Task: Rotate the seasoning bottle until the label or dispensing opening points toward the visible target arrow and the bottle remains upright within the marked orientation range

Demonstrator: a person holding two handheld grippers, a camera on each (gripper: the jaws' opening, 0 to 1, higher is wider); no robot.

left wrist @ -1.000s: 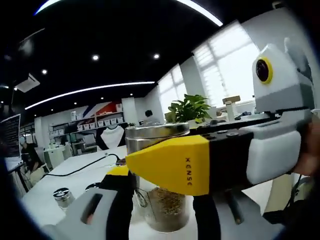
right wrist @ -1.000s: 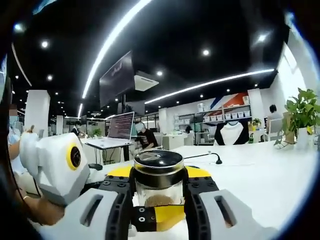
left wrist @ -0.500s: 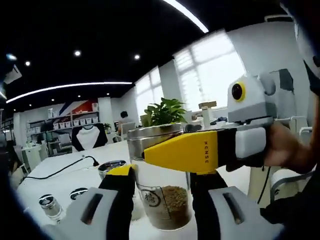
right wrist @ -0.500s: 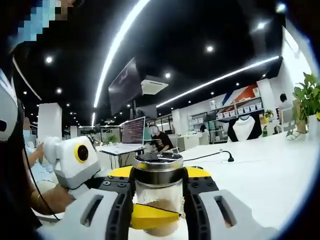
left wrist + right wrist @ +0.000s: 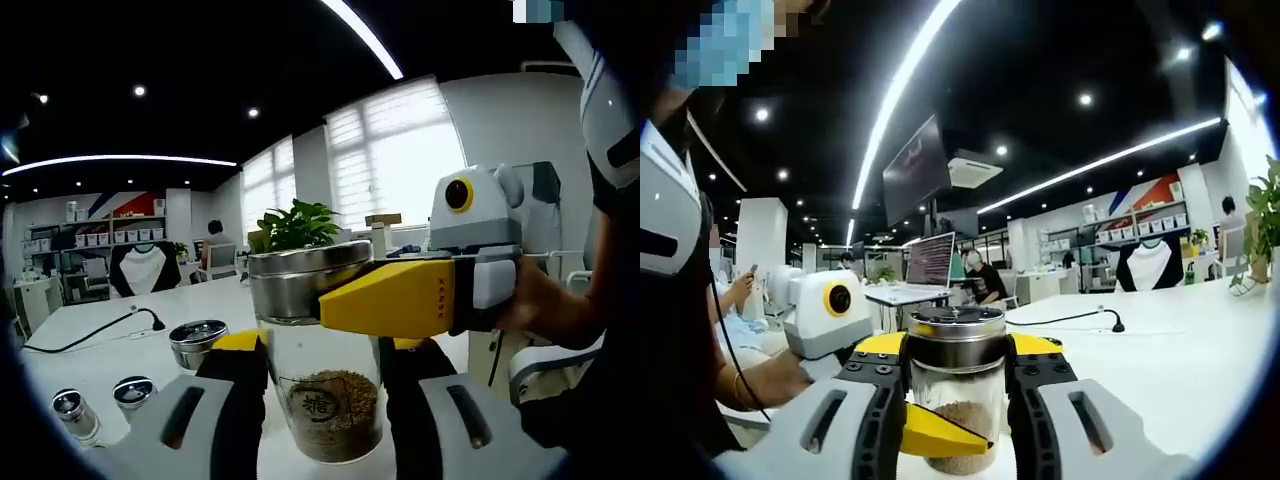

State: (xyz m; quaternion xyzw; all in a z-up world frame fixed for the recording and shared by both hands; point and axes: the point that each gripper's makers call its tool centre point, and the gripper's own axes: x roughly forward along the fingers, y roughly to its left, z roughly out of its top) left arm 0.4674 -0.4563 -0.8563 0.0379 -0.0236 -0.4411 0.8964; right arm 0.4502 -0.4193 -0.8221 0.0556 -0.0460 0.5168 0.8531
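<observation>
A wide white tabletop (image 5: 90,345) stretches across an open office with dark ceilings and strip lights. In the left gripper view, a potted green leafy plant (image 5: 292,226) stands at the far edge of the tabletop near bright windows, and a black cable (image 5: 85,338) trails across the surface. At the centre of both views stands the clear glass seasoning bottle with a silver metal lid (image 5: 320,385), upright on the tabletop and partly filled with brown granules; a round dark printed mark on its glass faces the left gripper view. The left hand-held gripper (image 5: 322,395), grey with black inner faces and yellow tips, has its two jaws set on either side of the bottle's glass body, close against it. The right hand-held gripper (image 5: 385,300) comes into that view from the right, held by a person's hand (image 5: 545,310), its yellow jaw pressed at the bottle just under the lid. In the right gripper view, the right hand-held gripper's own jaws clamp the bottle's neck beneath the lid, while the left hand-held gripper's yellow tip crosses the lower glass. To the left on the tabletop sit a low round silver tin (image 5: 197,342) and two small glass shakers with silver caps (image 5: 75,415).
</observation>
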